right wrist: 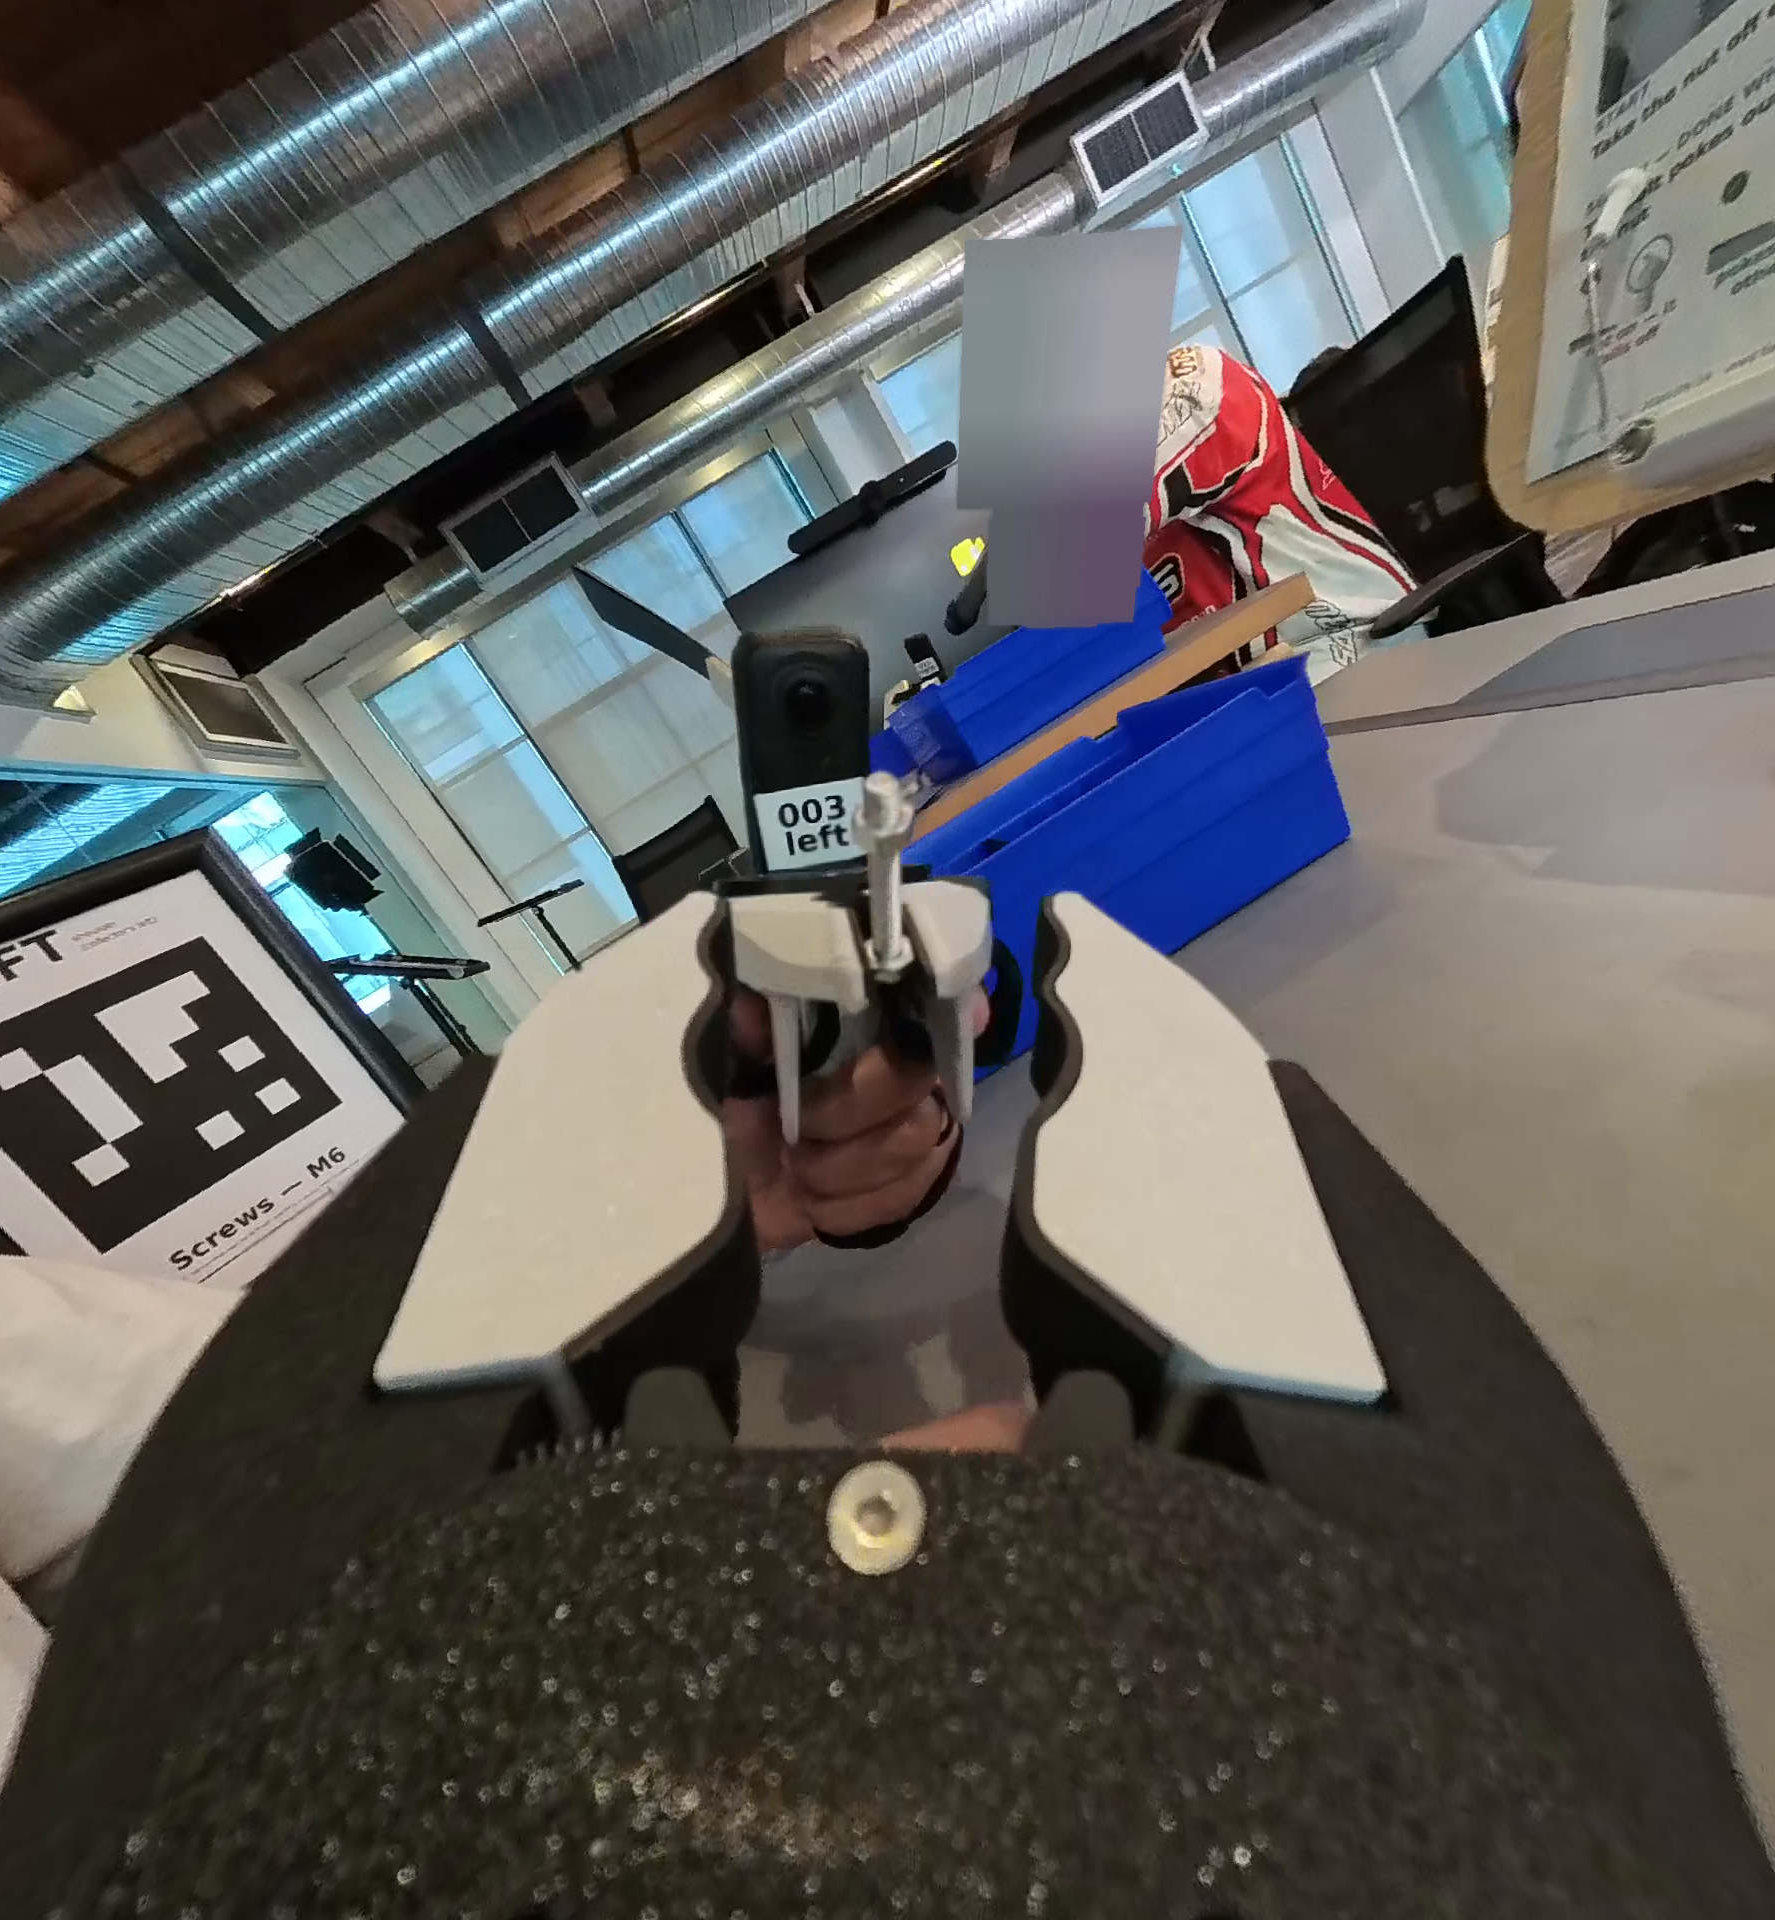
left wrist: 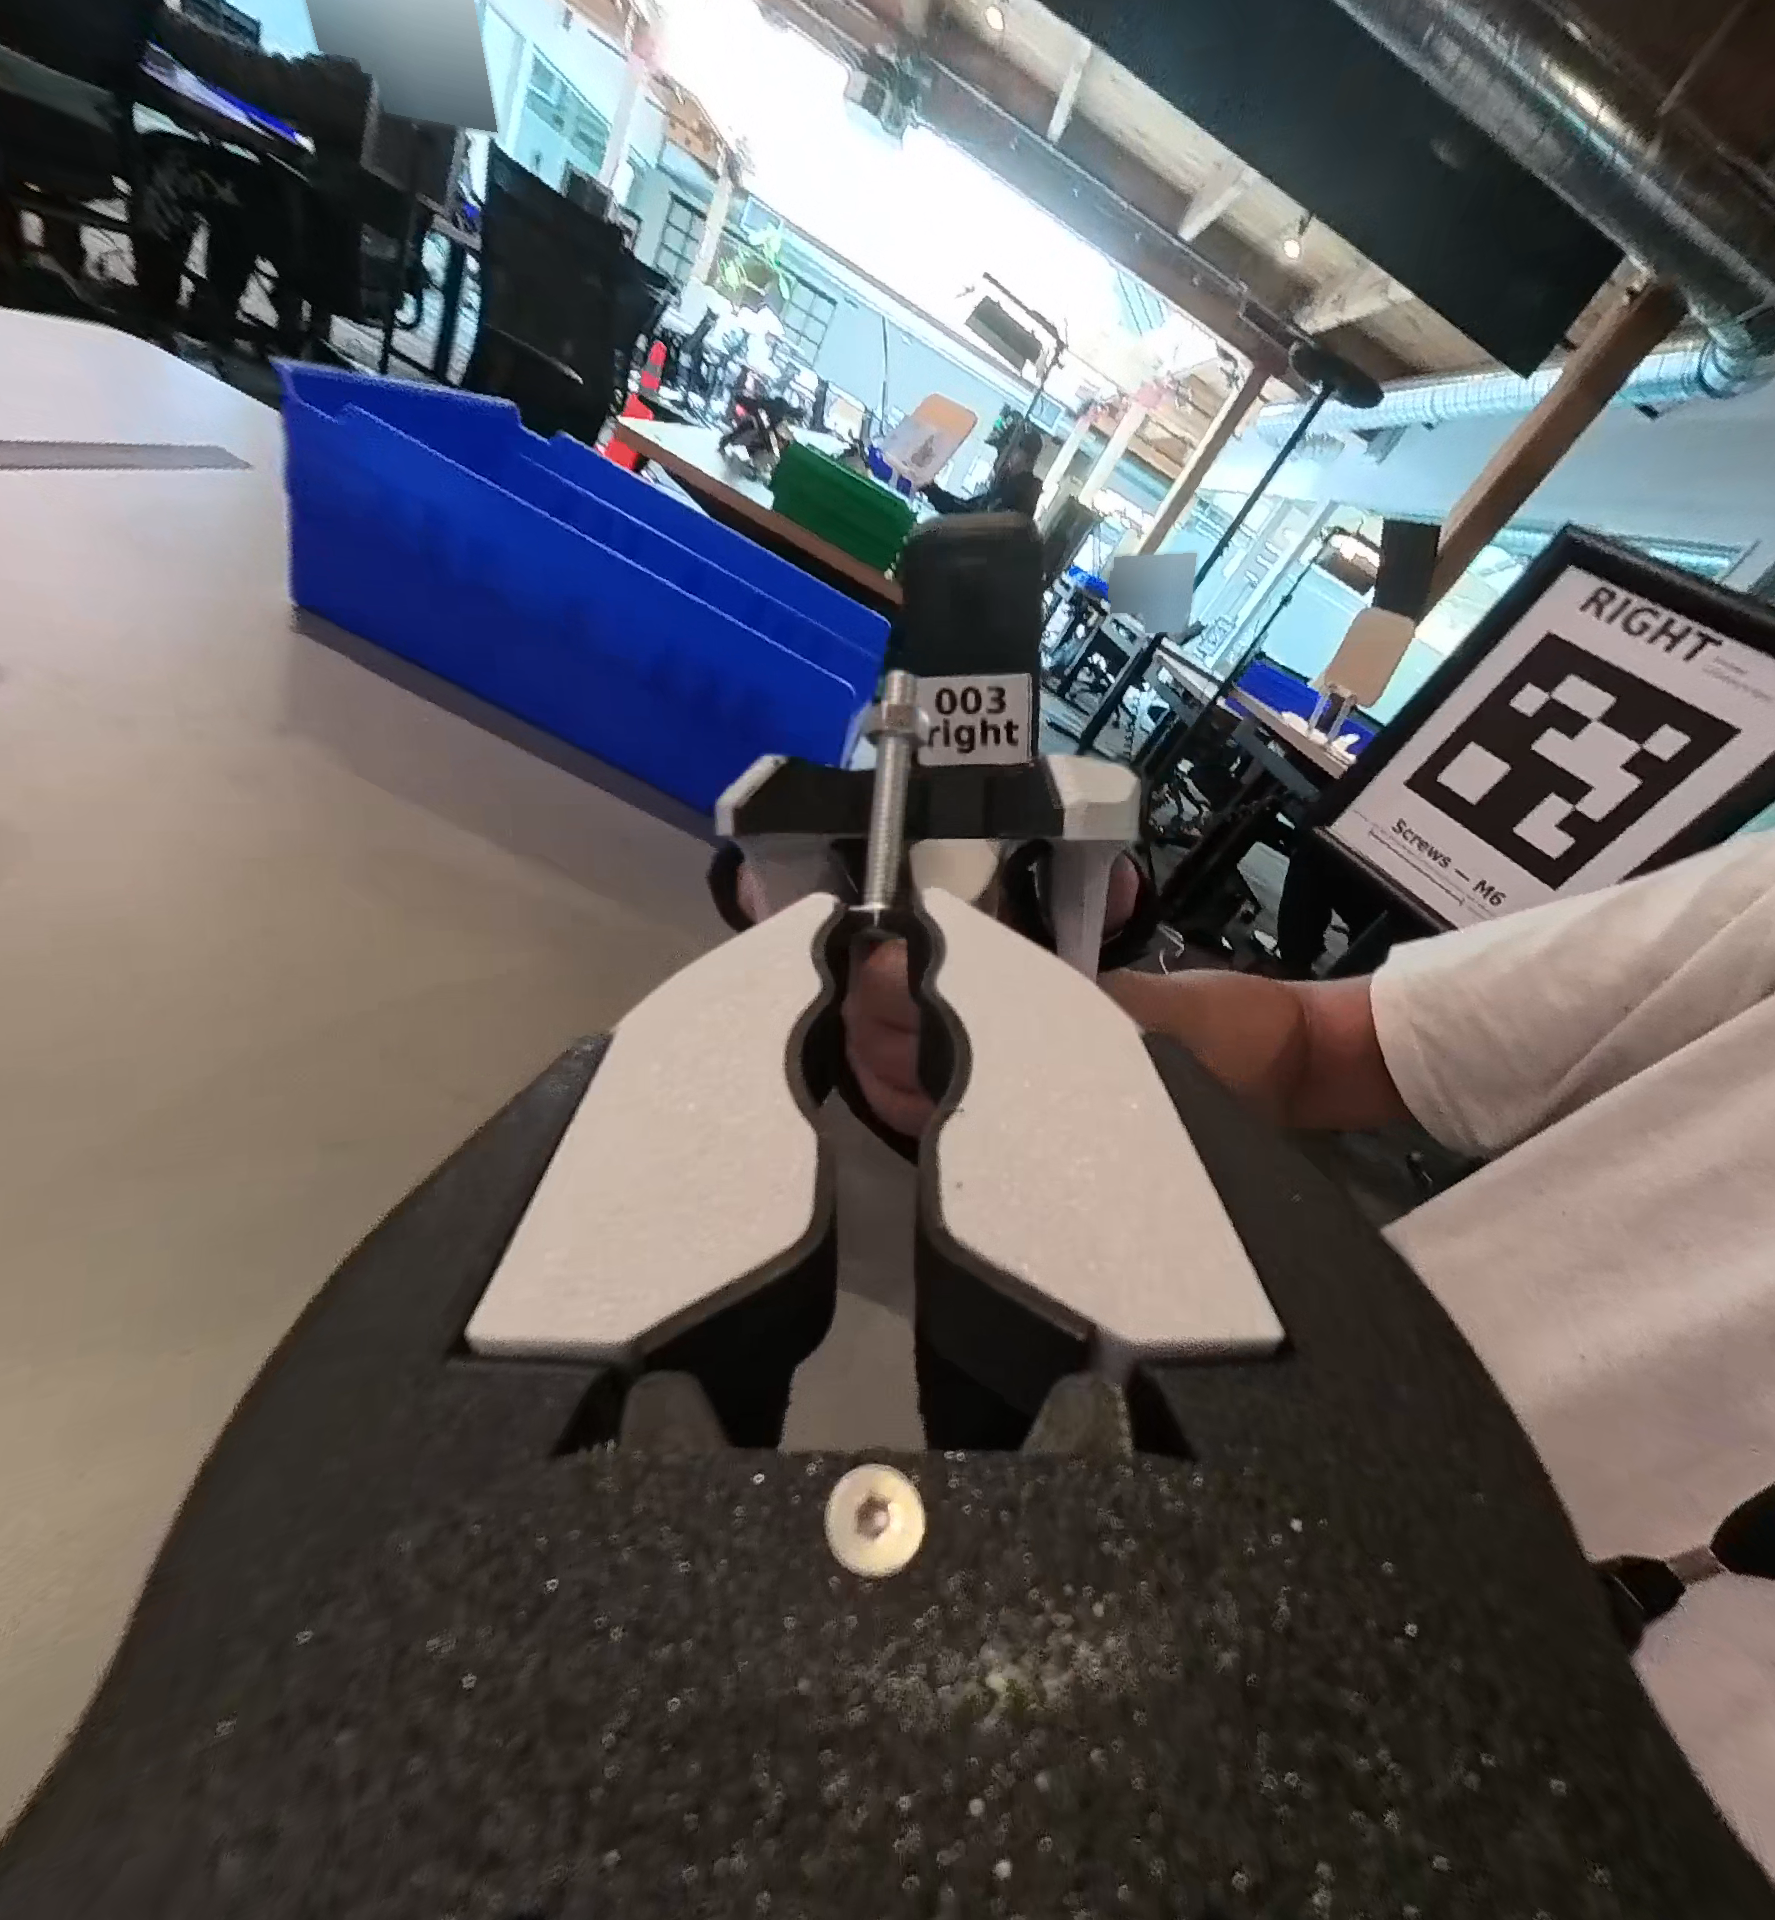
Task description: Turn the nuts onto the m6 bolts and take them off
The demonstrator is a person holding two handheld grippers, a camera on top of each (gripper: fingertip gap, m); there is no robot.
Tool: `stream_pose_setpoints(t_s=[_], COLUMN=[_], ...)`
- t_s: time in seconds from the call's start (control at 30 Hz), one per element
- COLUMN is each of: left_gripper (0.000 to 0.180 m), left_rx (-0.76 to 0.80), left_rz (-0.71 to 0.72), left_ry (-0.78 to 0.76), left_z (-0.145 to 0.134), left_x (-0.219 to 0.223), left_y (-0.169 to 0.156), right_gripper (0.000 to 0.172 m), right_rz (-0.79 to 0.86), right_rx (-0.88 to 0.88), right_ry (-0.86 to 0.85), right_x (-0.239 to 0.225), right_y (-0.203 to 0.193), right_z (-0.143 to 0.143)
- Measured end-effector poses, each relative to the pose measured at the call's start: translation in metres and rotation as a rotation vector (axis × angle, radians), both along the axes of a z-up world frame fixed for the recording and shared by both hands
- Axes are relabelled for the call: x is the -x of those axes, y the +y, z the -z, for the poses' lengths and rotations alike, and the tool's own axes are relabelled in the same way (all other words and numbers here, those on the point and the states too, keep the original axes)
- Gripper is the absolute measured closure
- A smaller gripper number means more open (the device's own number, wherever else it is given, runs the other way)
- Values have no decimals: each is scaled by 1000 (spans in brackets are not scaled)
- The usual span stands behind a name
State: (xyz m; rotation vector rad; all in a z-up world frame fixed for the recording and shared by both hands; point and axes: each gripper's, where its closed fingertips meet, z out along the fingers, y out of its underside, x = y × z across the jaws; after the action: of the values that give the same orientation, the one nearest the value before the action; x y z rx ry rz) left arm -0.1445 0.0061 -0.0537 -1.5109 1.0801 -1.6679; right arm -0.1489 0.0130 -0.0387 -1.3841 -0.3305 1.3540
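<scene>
Steel bolt [left wrist: 888, 805] stands nearly upright, its lower end clamped between the tips of the left gripper [left wrist: 881, 920], whose white fingers [left wrist: 701, 1070] are drawn almost together around it. A nut [left wrist: 894, 717] sits on the thread close to the top end, a short length of shank showing above it. Seen from the opposite side, the same bolt [right wrist: 888, 883] rises from the closed left tips with its head end [right wrist: 895, 961] at the clamp.

Right gripper [right wrist: 870, 940] faces it head-on with its fingers [right wrist: 592, 1122] spread wide and gripping nothing; the gap between them frames the left gripper and the bolt without contact, leaving open air on both sides of the shank.

Farther out, a blue bin [left wrist: 571, 592] rests on the grey table [left wrist: 187, 831], behind and left of the bolt, well apart from both tools. Bare tabletop extends toward the near edge. A framed marker board [left wrist: 1579, 748] stands at the right, beside a white sleeve [left wrist: 1610, 1018].
</scene>
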Motion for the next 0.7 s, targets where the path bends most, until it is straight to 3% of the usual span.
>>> stream_pose_setpoints(t_s=[0.1, 0.17, 0.3, 0.43, 0.53, 0.63, 0.7], left_gripper=[171, 171, 166, 118, 96, 96, 96], left_rx=[-20, -20, -24, -104, -197, -293, -323], left_rz=[16, 28, 32, -67, -320, -699, -823], left_ry=[22, 25, 48, 143, 229, 337, 348], left_z=[3, 4, 9, 24, 35, 43, 45], left_x=[-6, -7, -8, -4, 10, 43, 57], left_y=[-7, -9, -10, -4, 19, 57, 67], right_gripper=[131, 166, 166, 166, 167, 166, 166], right_rz=[-17, -24, -18, -7, 32, 117, 198], right_rx=[-16, -20, -26, -39, -60, -78, -82], right_ry=[-2, -29, -79, -60, -79, -149, -210], right_x=[2, 2, 0, -5, -11, -16, -22], right_y=[-3, -4, -3, -2, 0, 6, 13], right_z=[-1, 1, 4, 0, -1, 3, 8])
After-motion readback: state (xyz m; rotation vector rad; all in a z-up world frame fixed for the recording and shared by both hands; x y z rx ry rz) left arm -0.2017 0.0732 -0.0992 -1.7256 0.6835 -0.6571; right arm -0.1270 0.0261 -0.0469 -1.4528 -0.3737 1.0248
